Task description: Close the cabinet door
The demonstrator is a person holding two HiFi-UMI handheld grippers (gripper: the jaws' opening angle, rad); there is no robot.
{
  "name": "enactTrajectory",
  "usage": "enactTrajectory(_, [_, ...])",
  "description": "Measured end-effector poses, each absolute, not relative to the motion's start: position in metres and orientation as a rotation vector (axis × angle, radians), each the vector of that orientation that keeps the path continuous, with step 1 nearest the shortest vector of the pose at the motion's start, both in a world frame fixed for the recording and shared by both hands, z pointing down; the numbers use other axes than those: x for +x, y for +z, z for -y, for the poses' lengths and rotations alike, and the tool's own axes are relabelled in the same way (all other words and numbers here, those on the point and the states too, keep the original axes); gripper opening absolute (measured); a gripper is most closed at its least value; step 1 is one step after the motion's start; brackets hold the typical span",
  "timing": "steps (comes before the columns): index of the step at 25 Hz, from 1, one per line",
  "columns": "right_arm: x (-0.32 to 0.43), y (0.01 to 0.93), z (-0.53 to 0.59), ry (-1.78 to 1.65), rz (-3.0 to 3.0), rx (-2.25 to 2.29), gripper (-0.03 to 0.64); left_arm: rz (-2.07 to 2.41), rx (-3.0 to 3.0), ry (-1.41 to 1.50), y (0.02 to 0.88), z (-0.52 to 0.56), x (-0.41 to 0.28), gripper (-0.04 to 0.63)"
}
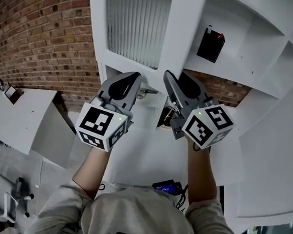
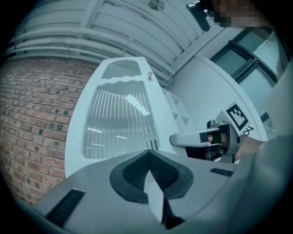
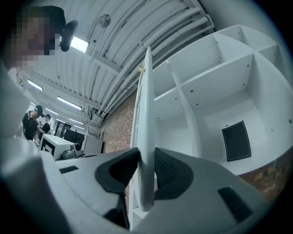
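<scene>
R tool (image 3: 146, 157) grips edge of tall white cabinet door (image 3: 146, 109), one pad each side; white open shelves (image 3: 215, 87) w/ black flat panel (image 3: 236, 140) at right.

In head view your cabinet door (image 1: 186, 36) is cut off at 12 o'clock, & the right gripper (image 1: 168, 76) covers its lower corner. Black thing (image 1: 211, 44) at 1 o'clock on shelf (image 1: 245, 71): too small to identify.

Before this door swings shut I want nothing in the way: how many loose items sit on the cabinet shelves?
1: a black box standing against the back wall of one cabinet compartment. Other shelves in view look bare; some are cut off or hidden.
</scene>
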State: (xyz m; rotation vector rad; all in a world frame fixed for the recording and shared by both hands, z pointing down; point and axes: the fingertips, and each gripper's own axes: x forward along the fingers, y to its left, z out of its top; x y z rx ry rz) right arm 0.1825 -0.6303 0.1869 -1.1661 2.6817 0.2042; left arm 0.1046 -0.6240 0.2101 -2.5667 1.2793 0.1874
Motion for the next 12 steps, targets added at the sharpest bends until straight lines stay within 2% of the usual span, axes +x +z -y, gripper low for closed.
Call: enactTrajectory(12, [0.197,0.188,0.660,0.190,-2.760,-1.011,0.109,-1.436,-2.488,0.188,0.215,0.640,0.128,0.008])
